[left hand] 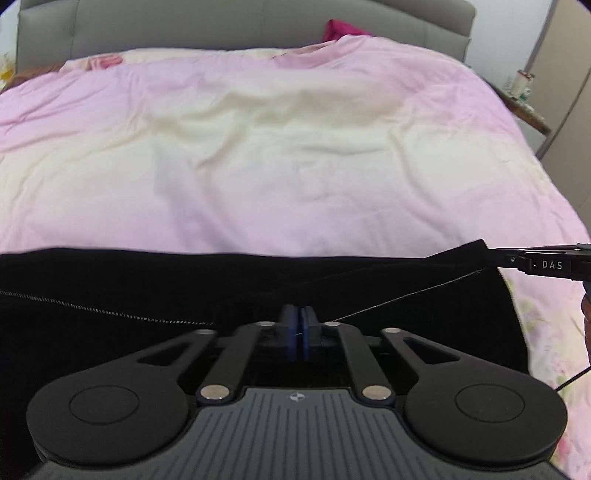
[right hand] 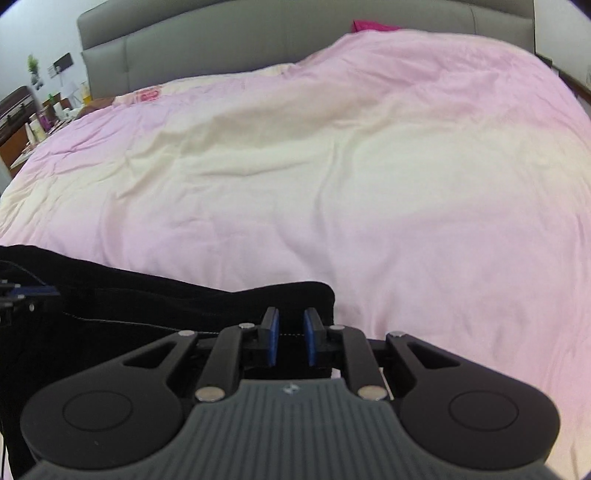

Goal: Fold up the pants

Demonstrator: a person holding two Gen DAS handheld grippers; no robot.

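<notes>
A: Pants (left hand: 147, 288), one black pair, are lying across the lower part of both frames on the pink quilt (left hand: 280, 155).

B: And the two grippers?

A: The left gripper (left hand: 300, 334) is clamping black fabric, its blue pads pressed together. The right gripper (right hand: 291, 341) is sitting with its pads apart over a stitched edge, gripping nothing.

B: Anything behind?

A: One grey headboard (right hand: 280, 40) is filling the top, one magenta cushion (right hand: 373, 26) peeking over the quilt.
</notes>
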